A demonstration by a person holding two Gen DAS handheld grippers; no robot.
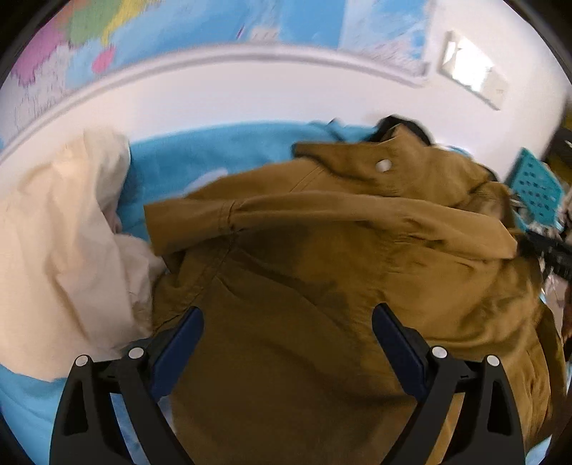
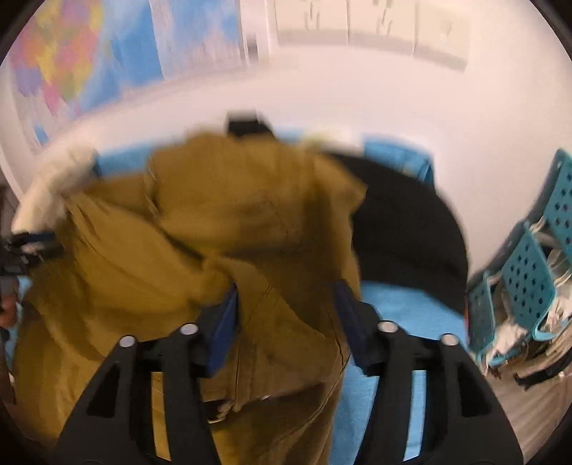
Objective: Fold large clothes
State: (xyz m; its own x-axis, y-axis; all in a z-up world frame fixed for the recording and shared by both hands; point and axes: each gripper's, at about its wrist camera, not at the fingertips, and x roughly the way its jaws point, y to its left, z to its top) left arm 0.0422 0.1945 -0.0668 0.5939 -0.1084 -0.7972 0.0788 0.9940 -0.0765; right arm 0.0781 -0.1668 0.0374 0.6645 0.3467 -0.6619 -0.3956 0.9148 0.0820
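A large mustard-brown jacket point(image 1: 321, 257) lies spread on a blue bed cover point(image 1: 214, 150). One sleeve point(image 1: 286, 214) is folded across its back. My left gripper point(image 1: 287, 322) hangs open just above the jacket's body, holding nothing. In the right wrist view the same jacket point(image 2: 221, 229) is bunched, and my right gripper point(image 2: 286, 297) is open with jacket cloth lying between its blue pads point(image 2: 225, 322). The right gripper also shows at the left wrist view's right edge point(image 1: 547, 250). Both views are motion-blurred.
A cream garment point(image 1: 60, 243) lies left of the jacket. A black garment point(image 2: 404, 229) lies to its right. Teal perforated baskets point(image 2: 525, 282) with clutter stand at the right. A white wall with a map point(image 1: 178, 32) runs behind the bed.
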